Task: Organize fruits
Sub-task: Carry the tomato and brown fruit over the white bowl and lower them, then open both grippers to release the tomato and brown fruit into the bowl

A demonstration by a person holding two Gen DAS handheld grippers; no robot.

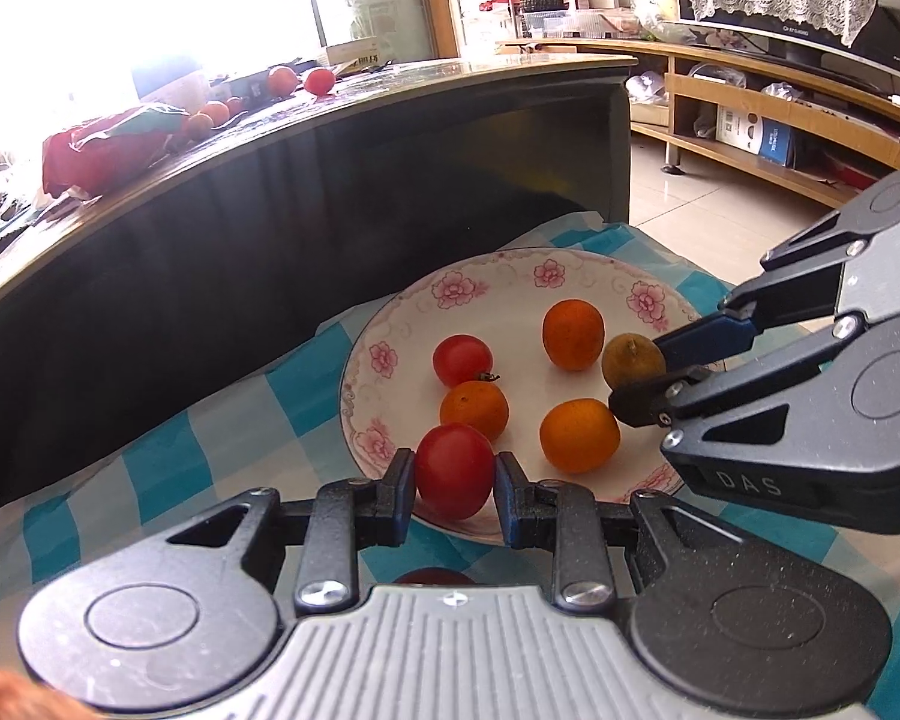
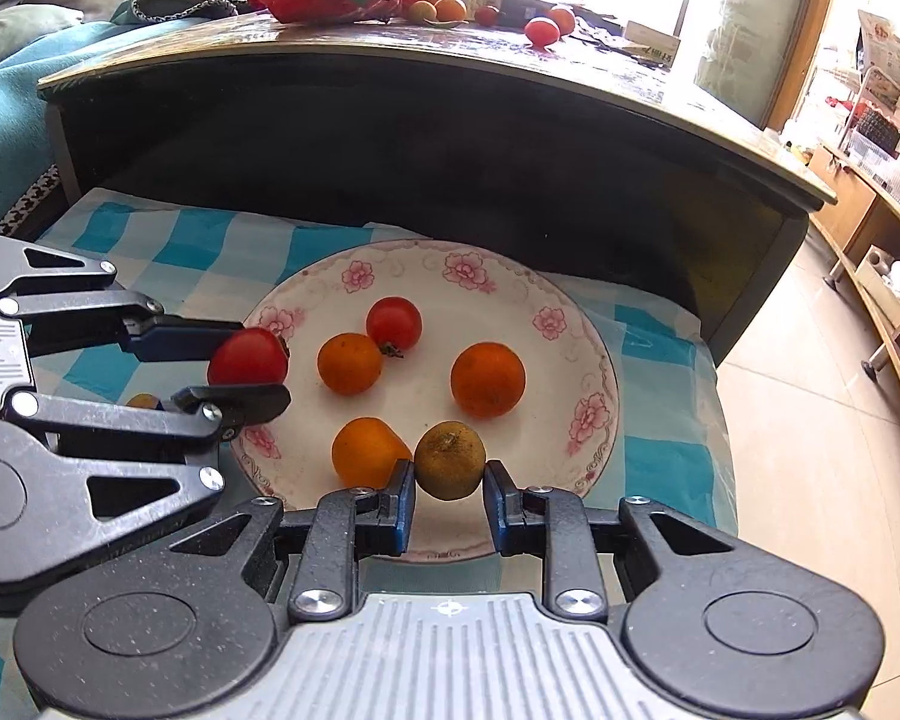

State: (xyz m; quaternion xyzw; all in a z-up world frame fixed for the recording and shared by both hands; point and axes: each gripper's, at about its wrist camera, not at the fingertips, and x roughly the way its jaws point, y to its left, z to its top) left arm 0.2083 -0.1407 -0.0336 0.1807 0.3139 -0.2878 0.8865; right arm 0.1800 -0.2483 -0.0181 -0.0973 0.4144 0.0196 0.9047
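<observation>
My left gripper [image 1: 455, 474] is clamped on a red cherry tomato [image 1: 455, 471], its pads pressed to either side of the fruit, and I hold it over the near-left rim of the floral plate [image 1: 510, 276]. My right gripper [image 2: 449, 474] is closed just as tightly on a small brownish-green fruit [image 2: 450, 459], a dull, rough-skinned thing, which hangs over the near edge of the plate on the right-hand side. In the plate lie four more pieces: a second red tomato with a green stem [image 1: 462, 360] toward the far side, an orange fruit [image 1: 474, 410] just nearer than it and touching it or nearly so, another orange fruit [image 1: 573, 334] toward the far right of the plate, and a third orange one [image 1: 579, 435] in the near right part, just beside the fruit in my right fingers. The plate sits on a blue-and-white checked cloth [image 1: 168, 450]. Beyond the plate rises a dark curved table [image 1: 270, 240], and on its top, well apart from the plate, lie more red and orange fruits [image 1: 318, 81] beside a red bag [image 1: 102, 150].
</observation>
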